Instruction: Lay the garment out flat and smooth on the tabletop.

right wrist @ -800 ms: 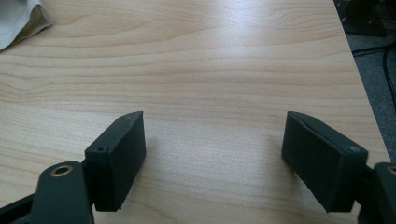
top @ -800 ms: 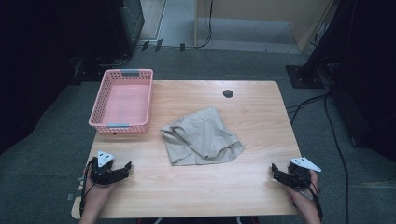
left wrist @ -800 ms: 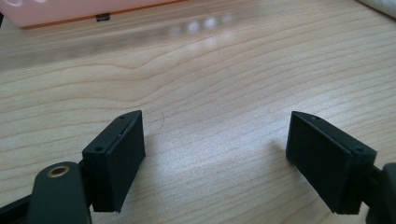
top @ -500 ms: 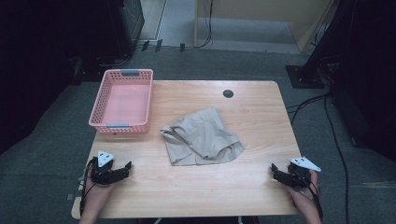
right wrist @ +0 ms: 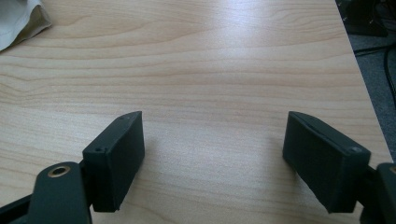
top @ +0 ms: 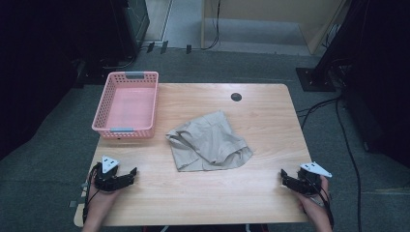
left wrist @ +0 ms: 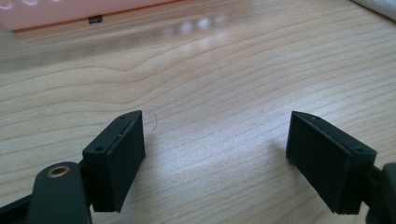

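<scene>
A crumpled pair of beige shorts [top: 208,142] lies in the middle of the wooden table [top: 241,203]. A pink plastic basket [top: 126,104] stands at the table's far left. My left gripper [top: 131,173] rests near the front left corner, open, with bare wood between its jaws [left wrist: 215,154]. My right gripper [top: 284,178] rests near the front right corner, also open over bare wood [right wrist: 212,154]. A corner of the beige shorts [right wrist: 21,21] shows at the top left of the right gripper view. The basket's pink base [left wrist: 70,11] shows at the top of the left gripper view.
A small black round grommet [top: 236,96] sits in the table's far edge area. Dark equipment, stands and cables [top: 338,125] ring the table on the grey floor. The table's right edge [right wrist: 362,79] runs close beside my right gripper.
</scene>
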